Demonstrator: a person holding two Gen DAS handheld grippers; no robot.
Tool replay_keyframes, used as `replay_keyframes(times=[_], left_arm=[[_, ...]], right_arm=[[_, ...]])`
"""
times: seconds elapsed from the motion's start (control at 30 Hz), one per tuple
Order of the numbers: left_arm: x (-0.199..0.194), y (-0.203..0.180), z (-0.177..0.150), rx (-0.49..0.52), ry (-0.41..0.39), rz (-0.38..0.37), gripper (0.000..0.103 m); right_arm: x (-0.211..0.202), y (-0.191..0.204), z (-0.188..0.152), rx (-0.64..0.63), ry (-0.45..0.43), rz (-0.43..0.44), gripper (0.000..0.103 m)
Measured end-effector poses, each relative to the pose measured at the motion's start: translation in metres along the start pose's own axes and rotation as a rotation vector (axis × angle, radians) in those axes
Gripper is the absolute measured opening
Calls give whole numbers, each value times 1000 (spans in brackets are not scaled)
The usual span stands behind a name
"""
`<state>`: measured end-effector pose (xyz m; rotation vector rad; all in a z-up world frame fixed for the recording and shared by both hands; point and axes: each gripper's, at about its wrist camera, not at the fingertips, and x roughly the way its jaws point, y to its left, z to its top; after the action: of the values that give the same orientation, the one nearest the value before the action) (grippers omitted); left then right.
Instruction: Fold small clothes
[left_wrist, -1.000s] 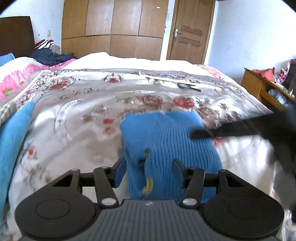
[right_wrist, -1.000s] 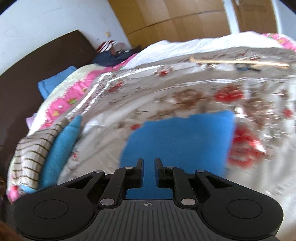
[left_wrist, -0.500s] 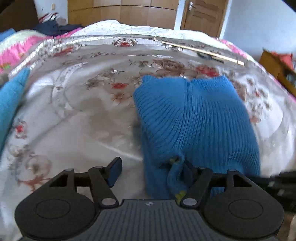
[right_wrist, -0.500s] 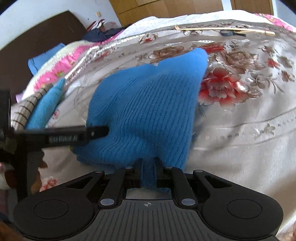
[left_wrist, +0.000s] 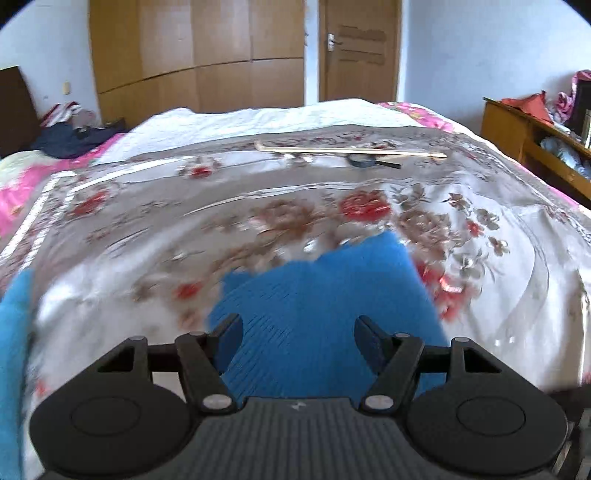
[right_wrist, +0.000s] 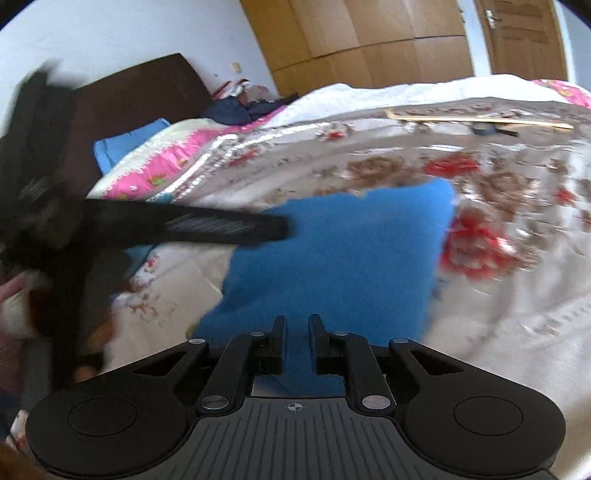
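A folded blue knit sweater (left_wrist: 325, 306) lies on the floral bedspread (left_wrist: 295, 206), just ahead of both grippers; it also shows in the right wrist view (right_wrist: 343, 251). My left gripper (left_wrist: 298, 332) is open and empty, its fingers standing wide above the sweater's near edge. My right gripper (right_wrist: 297, 332) has its fingers nearly together with a narrow gap, over the sweater's near edge; I cannot tell whether cloth is between them. The left gripper's body (right_wrist: 184, 225) reaches in from the left in the right wrist view, blurred.
A wooden stick (left_wrist: 351, 149) and a small dark tool (left_wrist: 364, 160) lie at the far side of the bed. Another blue garment (left_wrist: 11, 332) lies at the left edge. A wooden shelf (left_wrist: 532, 129) stands right; a dark headboard (right_wrist: 140, 107) stands left.
Both grippers have lifted and drawn back from the sweater. The left gripper, lately around a sweater fold, is now clear of it and open. The sweater lies flatter.
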<state>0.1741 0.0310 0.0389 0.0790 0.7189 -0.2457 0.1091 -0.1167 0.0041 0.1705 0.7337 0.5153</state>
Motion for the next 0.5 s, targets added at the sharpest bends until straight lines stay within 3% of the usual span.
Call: replay_keyframes(times=[0.1, 0.2, 0.3, 0.4, 0.5], left_arm=[[35, -9, 10, 28, 36, 5, 78], [62, -7, 6, 50, 85, 84, 78], [64, 14, -6, -33, 89, 113, 80], [55, 38, -20, -130, 88, 138, 85], [52, 46, -27, -161, 88, 173, 89]], right_arm=[[22, 4, -5, 2, 31, 41, 14], [44, 5, -20, 11, 104, 67, 14], [45, 10, -26, -57, 109, 75, 14], [47, 3, -26, -25, 123, 113, 14], [46, -1, -26, -16, 132, 146, 13]])
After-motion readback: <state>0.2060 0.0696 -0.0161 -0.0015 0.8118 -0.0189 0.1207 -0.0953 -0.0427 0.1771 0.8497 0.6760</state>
